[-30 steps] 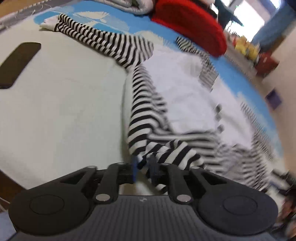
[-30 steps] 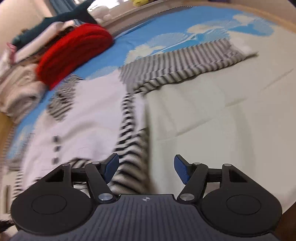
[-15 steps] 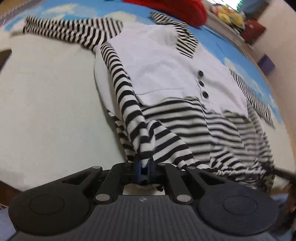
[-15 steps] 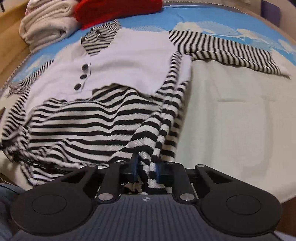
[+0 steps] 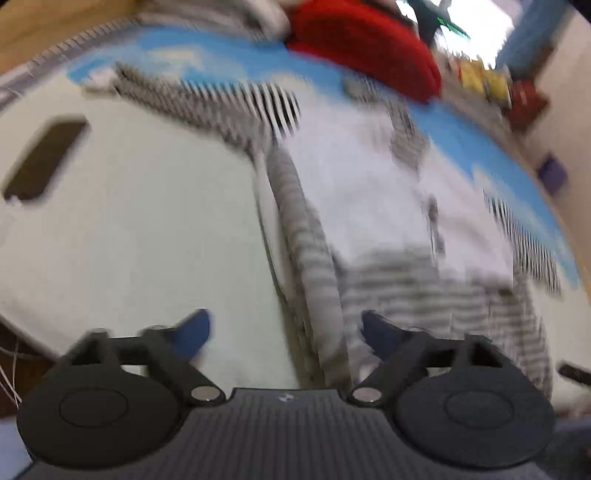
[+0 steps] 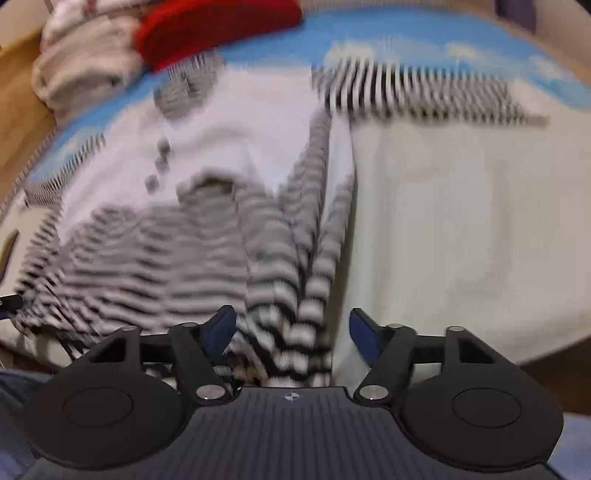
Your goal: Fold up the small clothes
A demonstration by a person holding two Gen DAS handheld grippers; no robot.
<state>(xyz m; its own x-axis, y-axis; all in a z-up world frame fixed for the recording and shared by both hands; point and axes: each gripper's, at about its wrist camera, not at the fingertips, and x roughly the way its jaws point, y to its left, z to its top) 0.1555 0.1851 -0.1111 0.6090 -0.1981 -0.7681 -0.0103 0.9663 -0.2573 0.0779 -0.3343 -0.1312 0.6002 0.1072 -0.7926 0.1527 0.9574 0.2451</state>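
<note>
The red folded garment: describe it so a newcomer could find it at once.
Start from the blue-patterned bedspread under the striped sweater. At its far edge, beyond the sweater's collar, lies the red folded garment beside a pale folded pile. It is the only solid red thing there.

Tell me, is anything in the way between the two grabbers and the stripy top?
Nothing visible is. The striped top lies right under both. Its bunched hem sits between the open fingers of the right gripper, and its folded edge runs between the open fingers of the left gripper.
</note>
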